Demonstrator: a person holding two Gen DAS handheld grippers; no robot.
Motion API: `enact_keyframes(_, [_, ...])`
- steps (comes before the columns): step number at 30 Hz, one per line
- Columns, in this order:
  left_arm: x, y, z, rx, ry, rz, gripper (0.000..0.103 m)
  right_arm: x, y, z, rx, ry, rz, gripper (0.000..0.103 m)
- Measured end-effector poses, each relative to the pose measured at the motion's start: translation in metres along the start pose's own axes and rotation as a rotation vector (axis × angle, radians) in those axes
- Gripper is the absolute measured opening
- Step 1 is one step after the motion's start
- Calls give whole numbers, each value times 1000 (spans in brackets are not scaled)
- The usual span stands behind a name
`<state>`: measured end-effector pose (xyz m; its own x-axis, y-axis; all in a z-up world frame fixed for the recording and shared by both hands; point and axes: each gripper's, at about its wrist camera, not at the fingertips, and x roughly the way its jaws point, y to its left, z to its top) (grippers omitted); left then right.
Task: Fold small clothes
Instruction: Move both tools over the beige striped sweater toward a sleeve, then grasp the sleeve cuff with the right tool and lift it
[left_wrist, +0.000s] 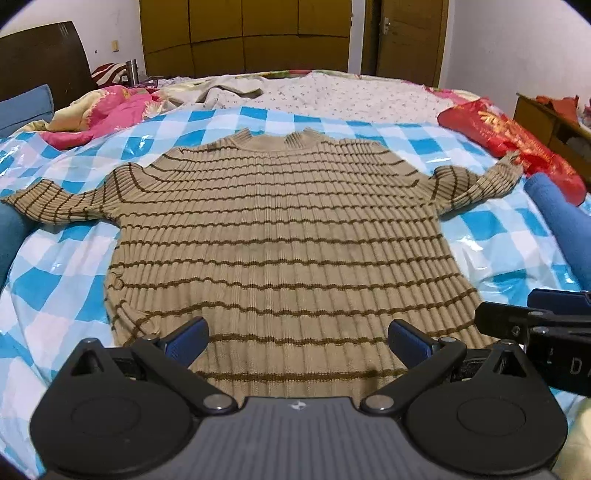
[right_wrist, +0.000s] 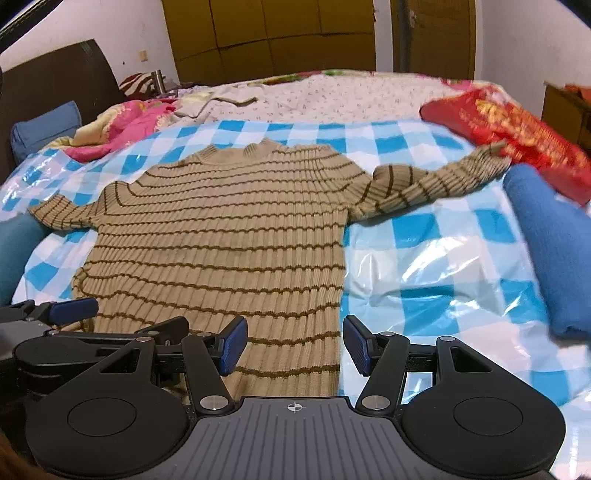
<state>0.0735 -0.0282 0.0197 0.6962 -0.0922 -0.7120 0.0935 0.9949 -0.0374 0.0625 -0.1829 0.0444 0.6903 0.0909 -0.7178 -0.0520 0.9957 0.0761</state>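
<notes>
A tan ribbed sweater with thin brown stripes (left_wrist: 280, 236) lies flat on a blue-and-white checked plastic sheet (left_wrist: 491, 229), collar far, both sleeves spread out sideways. My left gripper (left_wrist: 297, 338) hovers open over the sweater's near hem, nothing between its blue pads. In the right wrist view the same sweater (right_wrist: 221, 243) fills the left half. My right gripper (right_wrist: 295, 345) stands open above the hem's right corner, its jaws holding nothing. The left gripper's blue fingertip (right_wrist: 74, 310) shows at the left edge there, and the right gripper's black body (left_wrist: 532, 325) shows at the left wrist view's right edge.
A folded blue cloth (right_wrist: 554, 251) lies to the right of the sweater. A red patterned bundle (right_wrist: 517, 136) sits beyond the right sleeve's cuff. Pink bedding (left_wrist: 107, 110) is heaped at the far left beside a dark headboard (left_wrist: 44, 55). Yellow-brown wardrobe doors (left_wrist: 243, 33) stand behind the bed.
</notes>
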Motion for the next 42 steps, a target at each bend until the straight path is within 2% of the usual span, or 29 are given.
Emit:
enact_keyframes(4, [-22, 4, 3, 1, -35, -3, 103, -24, 13, 5, -8, -12, -25, 57])
enact_keyframes(7, [-36, 9, 8, -19, -61, -9, 103, -39, 18, 11, 3, -40, -13, 57])
enact_keyframes(9, [-39, 7, 12, -4, -72, -2, 103, -43, 19, 15, -4, -59, -16, 61])
enact_keyframes(15, [-32, -10, 22, 21, -60, 3, 103, -38, -4, 22, 50, -65, 8, 63])
enact_keyframes(19, [-7, -26, 32, 40, -49, 5, 103, -12, -35, 35, 105, -45, -14, 63])
enact_keyframes(23, [25, -48, 47, 62, -33, -41, 103, 17, -75, 57, 173, -56, -59, 63])
enact_keyframes(28, [66, -83, 73, 123, -70, -60, 103, 65, -134, 100, 249, -78, -156, 63])
enact_keyframes(31, [88, -97, 89, 122, -86, -82, 103, 102, -166, 130, 305, -82, -210, 63])
enact_keyframes(34, [109, -109, 100, 101, -86, -107, 103, 130, -199, 152, 422, -82, -248, 63])
enact_keyframes(37, [125, -120, 105, 88, -79, -127, 103, 151, -224, 164, 503, -88, -283, 64])
enact_keyframes(42, [139, -134, 103, 98, -62, -137, 103, 179, -245, 175, 558, -70, -305, 64])
